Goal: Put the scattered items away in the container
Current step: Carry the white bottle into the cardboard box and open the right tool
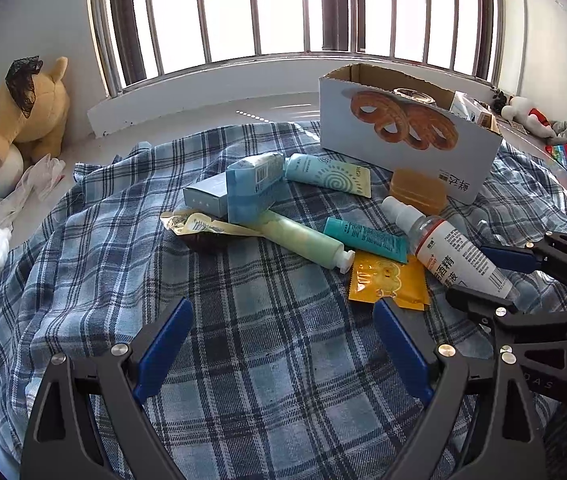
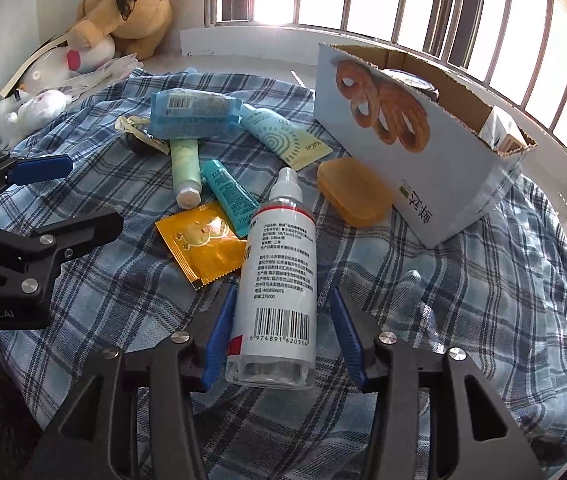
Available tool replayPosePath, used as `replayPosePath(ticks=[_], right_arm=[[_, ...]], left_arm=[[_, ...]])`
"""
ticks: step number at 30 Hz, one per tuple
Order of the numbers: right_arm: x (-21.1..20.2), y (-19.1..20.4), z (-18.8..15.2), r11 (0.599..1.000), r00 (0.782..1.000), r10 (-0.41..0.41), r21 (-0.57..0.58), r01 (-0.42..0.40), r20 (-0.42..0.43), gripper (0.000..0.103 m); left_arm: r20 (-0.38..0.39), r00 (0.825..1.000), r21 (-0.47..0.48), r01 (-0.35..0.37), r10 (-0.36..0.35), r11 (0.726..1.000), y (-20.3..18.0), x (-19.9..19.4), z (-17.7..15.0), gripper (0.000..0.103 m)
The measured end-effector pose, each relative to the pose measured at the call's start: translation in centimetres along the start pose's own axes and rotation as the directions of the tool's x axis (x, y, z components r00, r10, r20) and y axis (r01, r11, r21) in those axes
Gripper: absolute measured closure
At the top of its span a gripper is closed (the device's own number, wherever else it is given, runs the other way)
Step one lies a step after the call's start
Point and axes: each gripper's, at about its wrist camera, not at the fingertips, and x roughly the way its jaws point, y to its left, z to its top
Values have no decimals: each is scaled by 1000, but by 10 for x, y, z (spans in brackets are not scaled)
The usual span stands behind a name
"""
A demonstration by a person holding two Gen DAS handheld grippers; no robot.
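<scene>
A plaid cloth covers the surface below a barred window. On it stands an open cardboard box, the container, already holding a few things. In front of the box lie an orange soap case, a spray bottle, a yellow sachet, a teal tube, a green tube and a blue packet. The right gripper straddles the bottle's base, a gap showing beside the right pad, so it is not clamped. The left gripper hangs wide open over bare cloth.
</scene>
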Motion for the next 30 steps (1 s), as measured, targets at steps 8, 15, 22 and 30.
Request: replayPosePath(ticks=[8, 15, 22, 30], right_arm=[[-19, -22, 6, 992, 994, 65, 100, -73, 83, 66], [-57, -46, 18, 979, 964, 82, 158, -125, 253, 66], [-73, -69, 47, 983, 944, 10, 172, -70, 329, 66], [-71, -104, 94, 975, 924, -95, 221, 12, 371, 66]], left_arm=[[-8, 1000, 59, -21, 21, 998, -3, 0, -3, 10], [20, 1000, 46, 5, -6, 999, -4, -5, 4, 10], [64, 997, 15, 46, -47, 999, -16, 2, 39, 10], [217, 976, 31, -11, 4, 999, -42, 8, 159, 10]])
